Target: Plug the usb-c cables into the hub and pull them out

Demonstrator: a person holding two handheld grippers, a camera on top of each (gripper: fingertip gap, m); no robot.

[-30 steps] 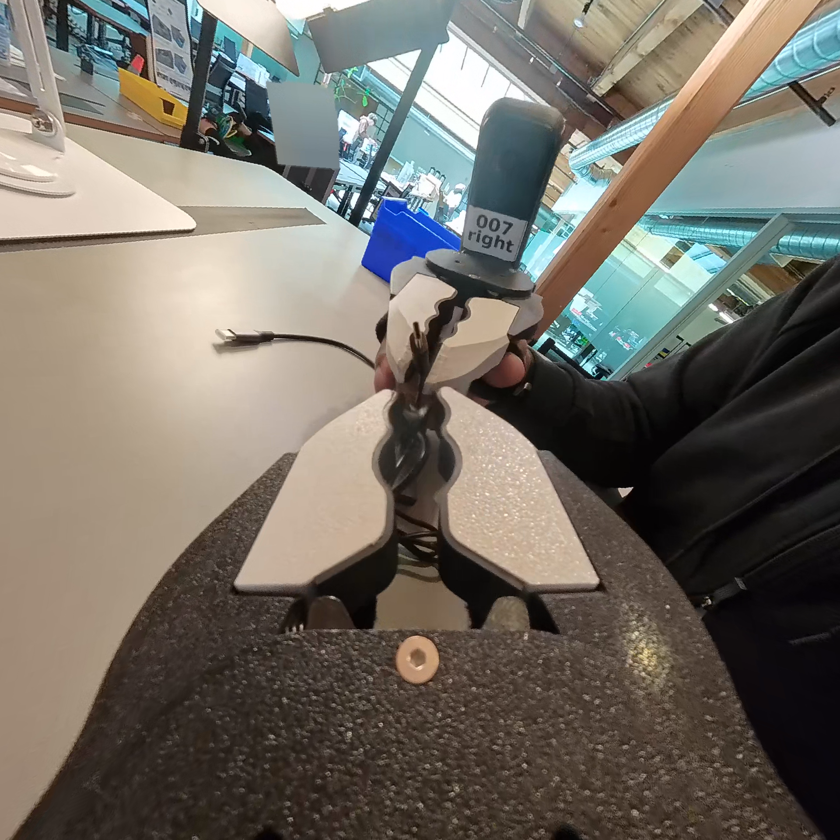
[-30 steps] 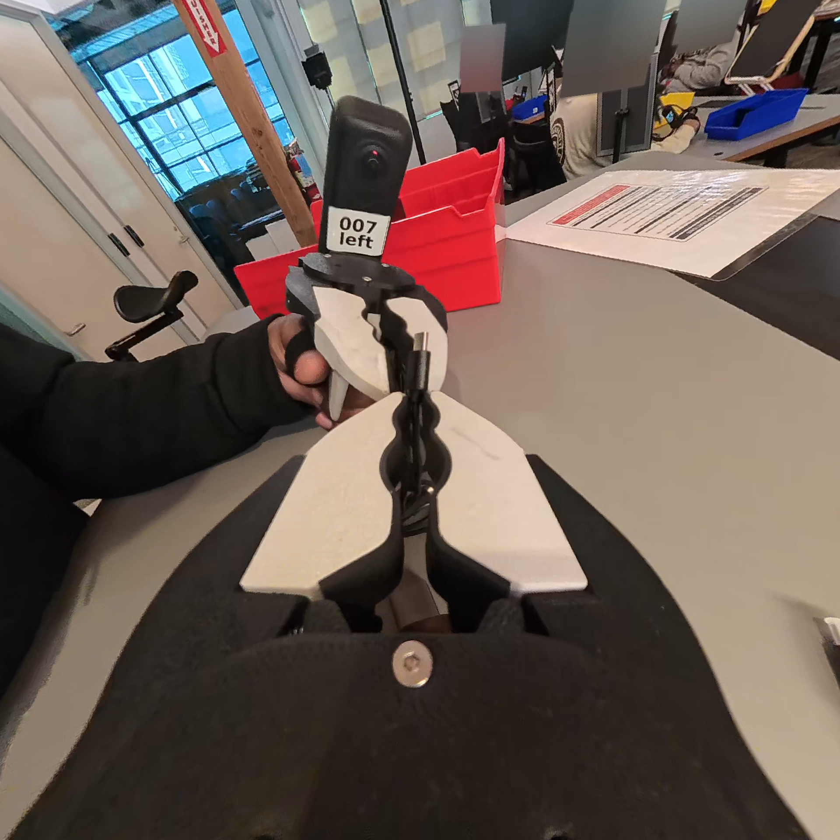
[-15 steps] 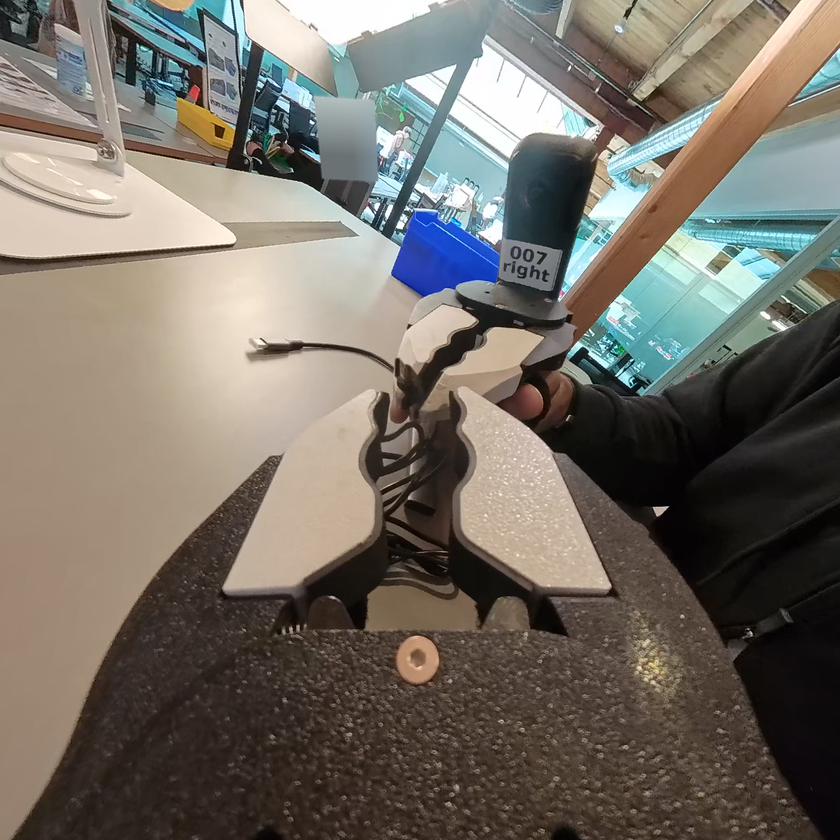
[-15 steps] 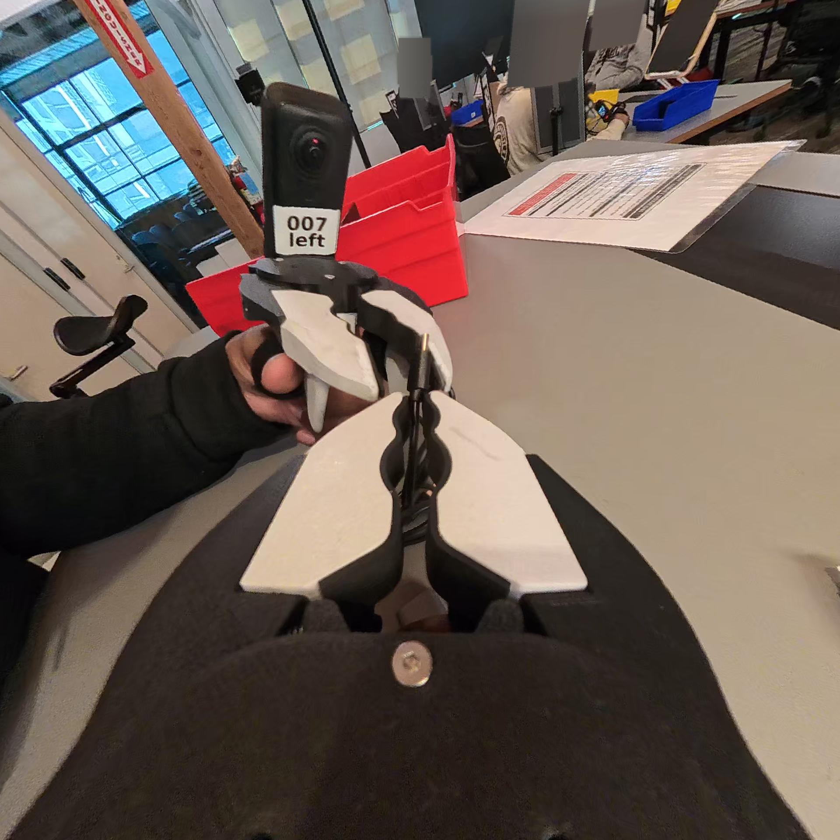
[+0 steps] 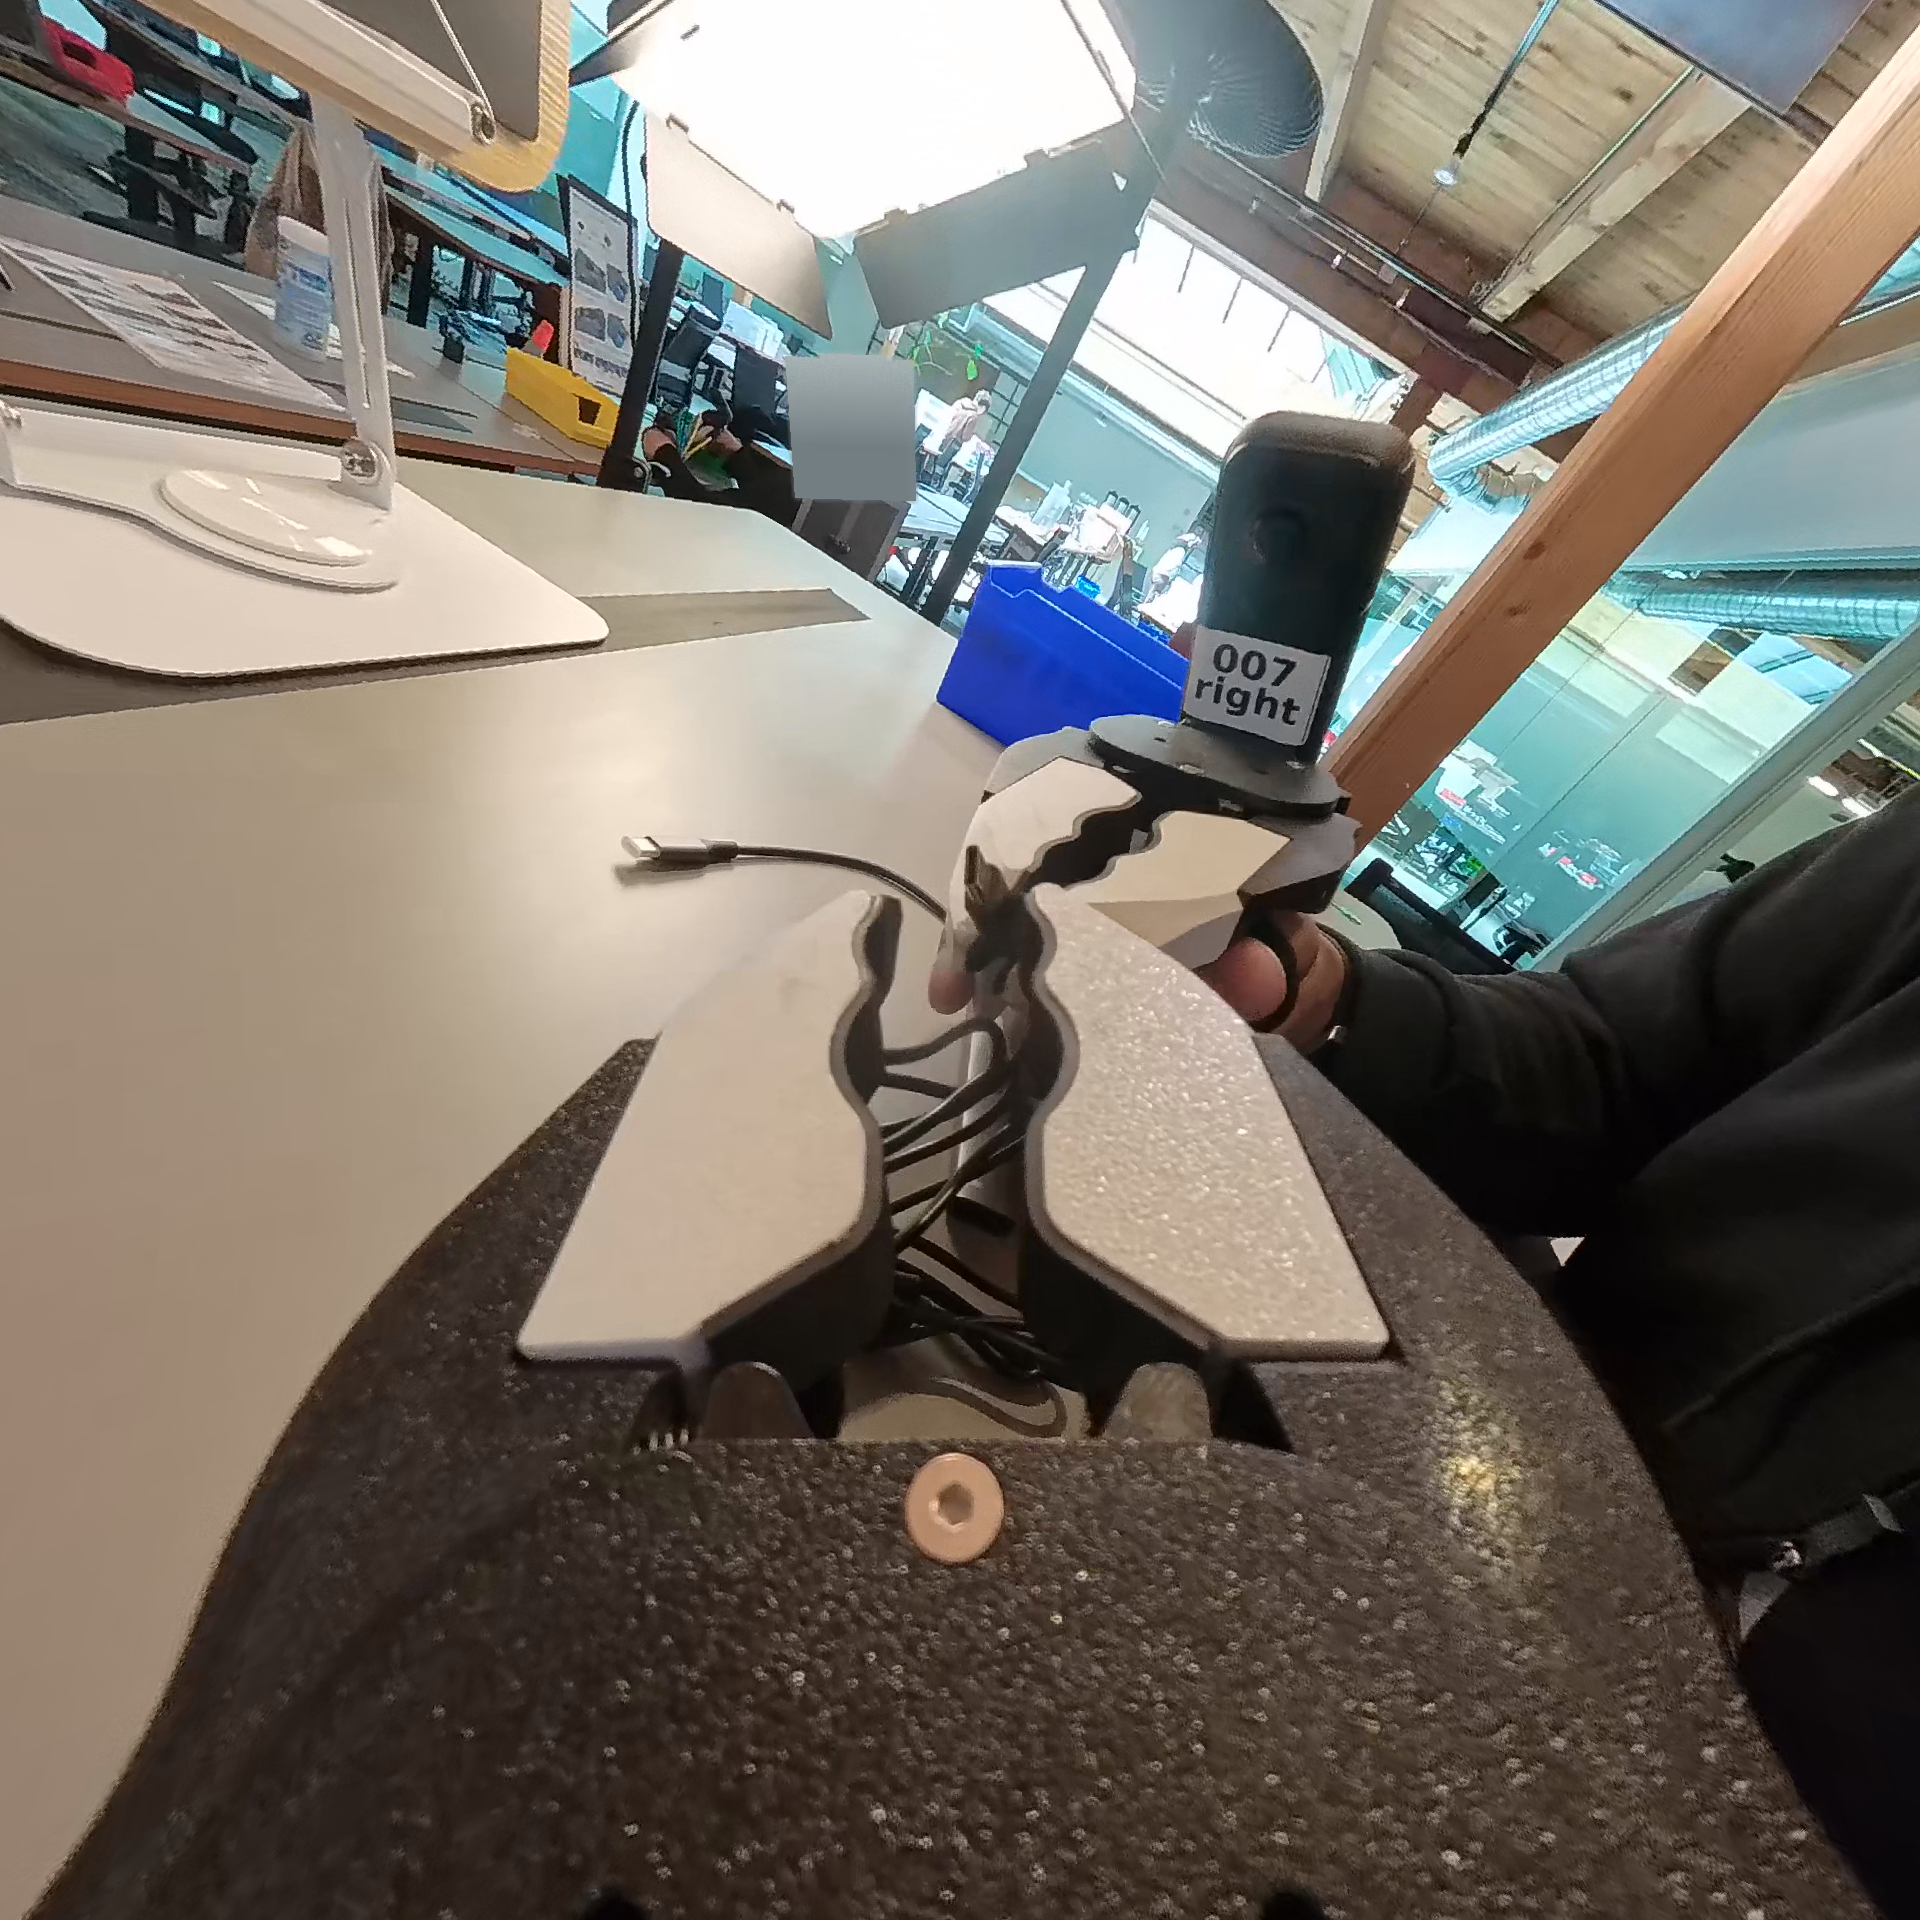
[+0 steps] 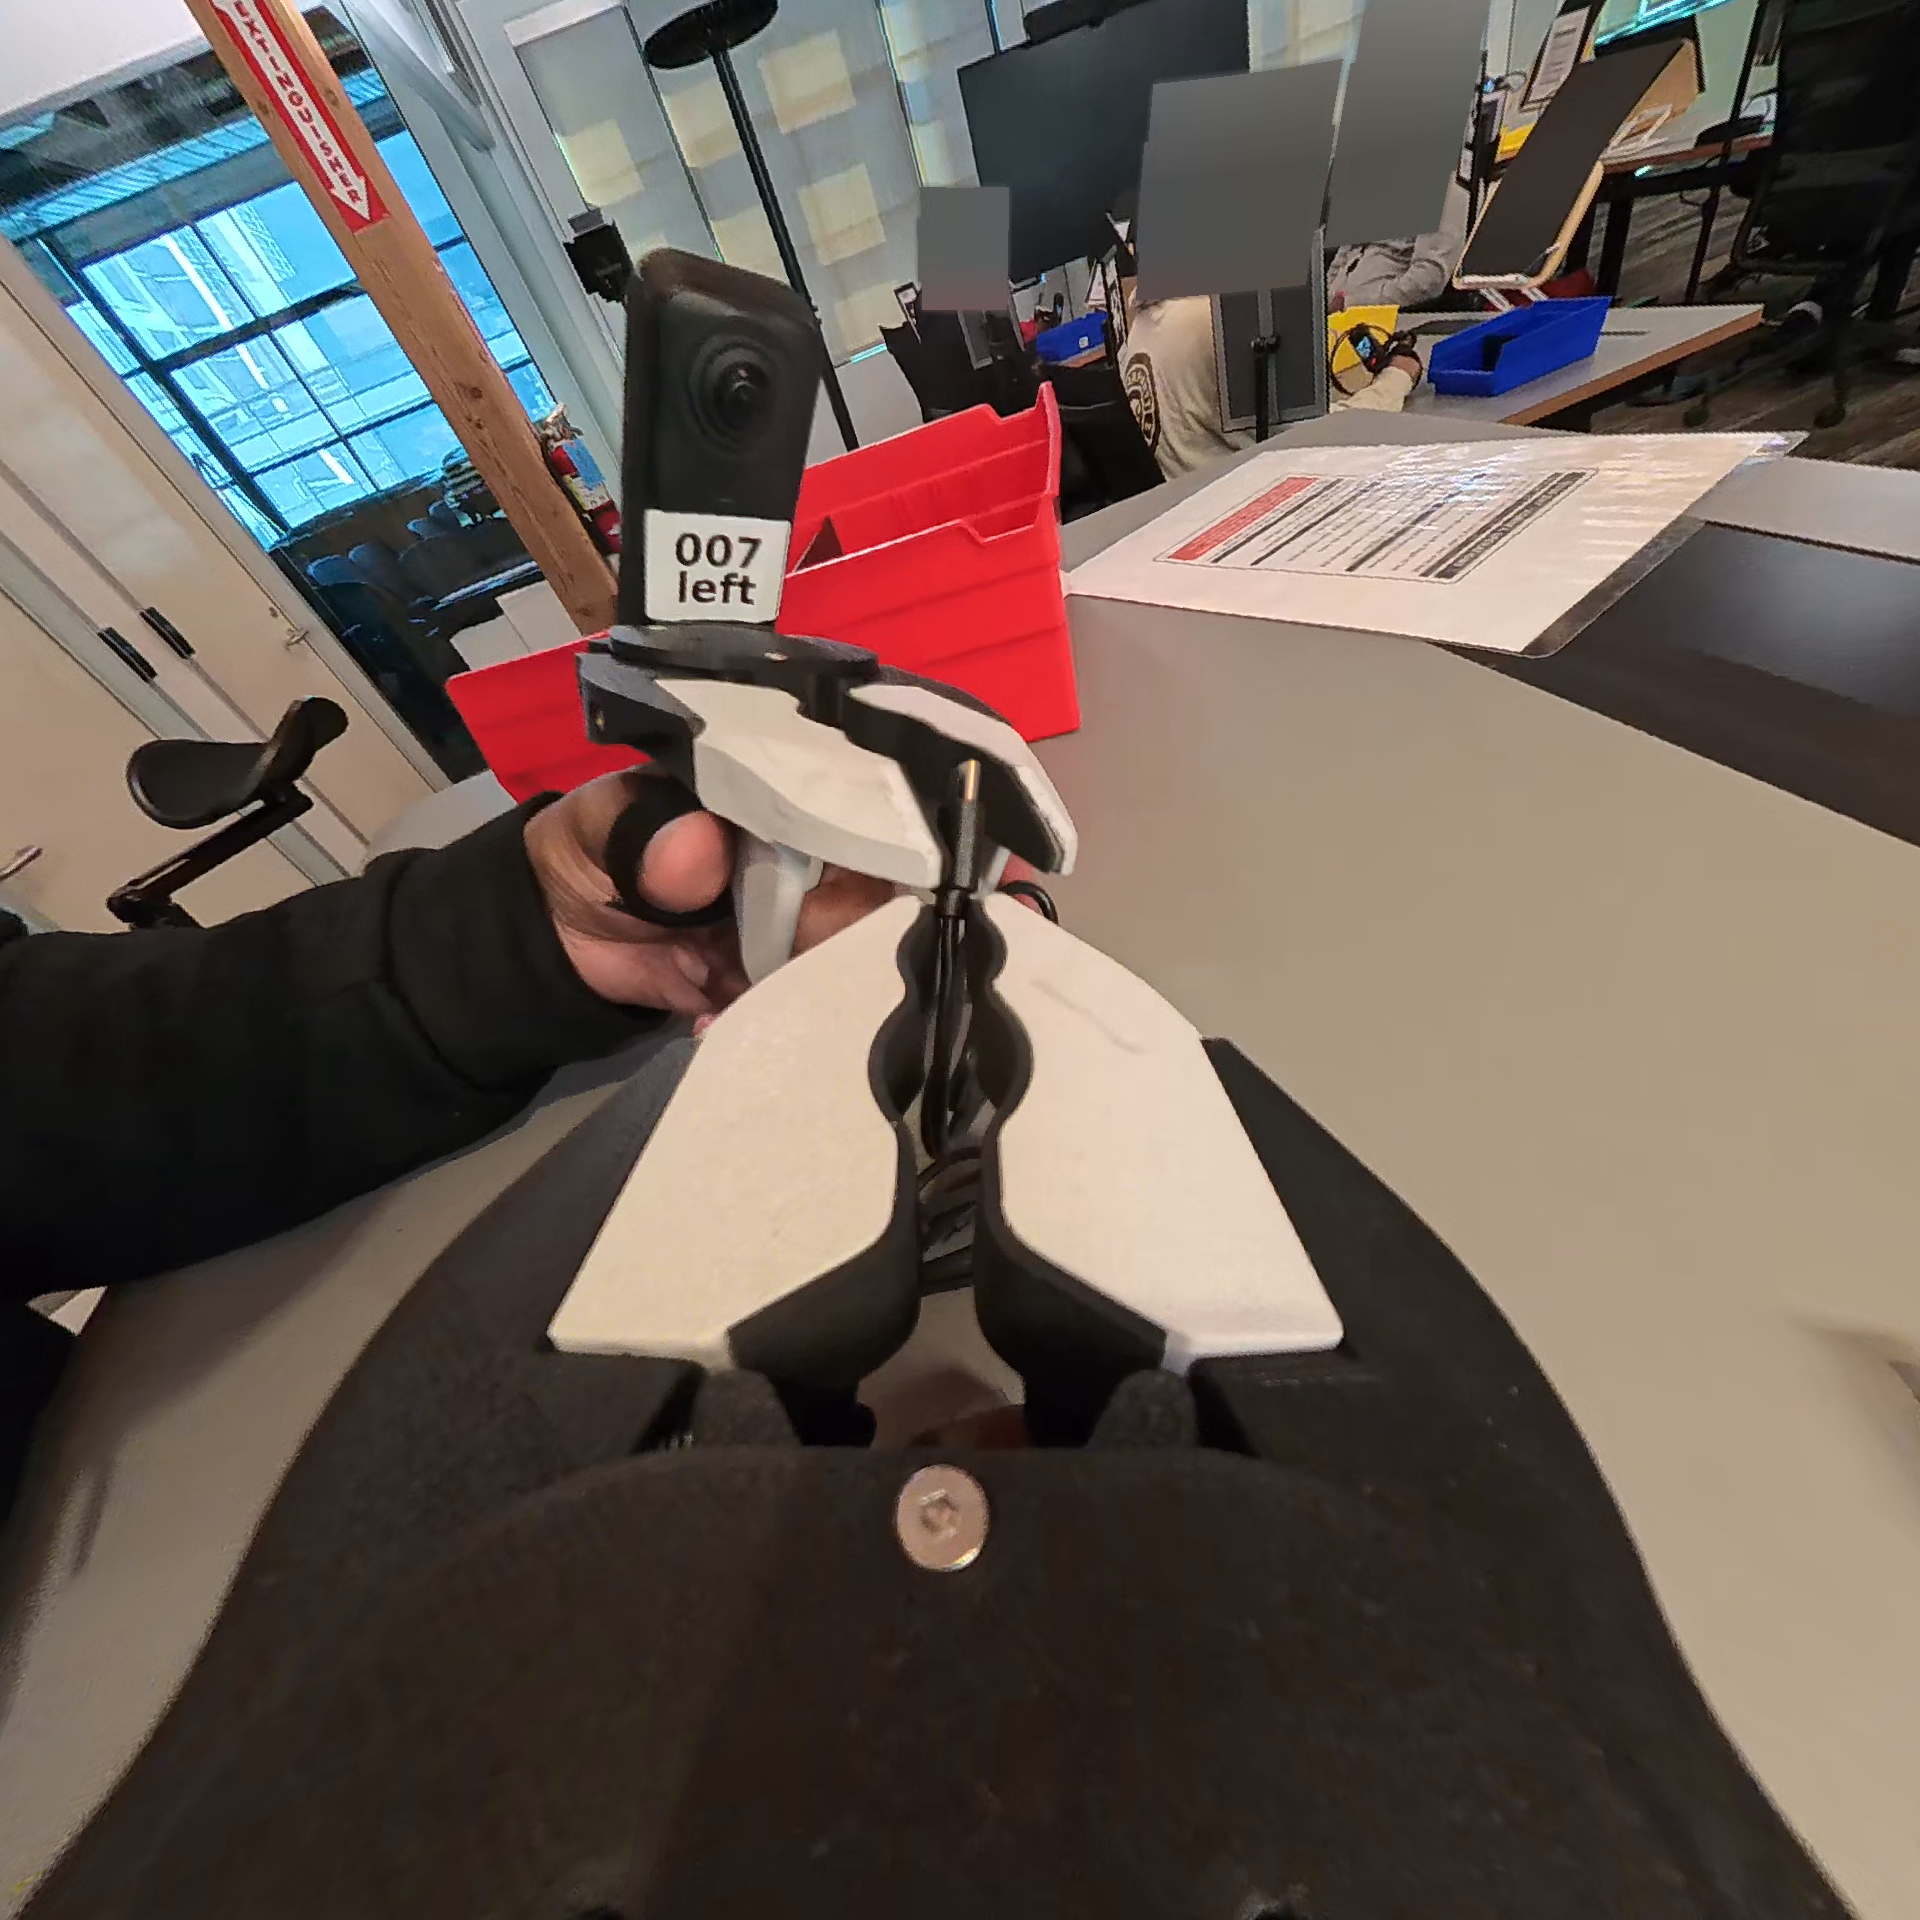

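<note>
My right gripper (image 6: 951,914) is shut on a thin black usb-c cable (image 6: 940,997). Its plug (image 6: 966,810) sticks up past the fingertips. It also shows in the left wrist view (image 5: 977,883), facing my left gripper. My left gripper (image 5: 956,914) has its jaws apart, and several black cables (image 5: 935,1122) run loose between the fingers. A grey body (image 5: 987,1132) below them may be the hub; I cannot tell. A second cable's plug (image 5: 670,850) lies on the grey table (image 5: 312,987). The left gripper also shows in the right wrist view (image 6: 982,868), tip to tip with the right.
A white monitor stand base (image 5: 260,582) sits at the far left and a blue bin (image 5: 1049,665) at the table's far edge. In the right wrist view a red bin (image 6: 935,603) stands behind the left gripper, and a laminated sheet (image 6: 1434,530) lies at the right.
My left gripper's jaws have opened; a second ago they were shut on the cable bundle. The right gripper stays shut on its cable and has tilted slightly.
</note>
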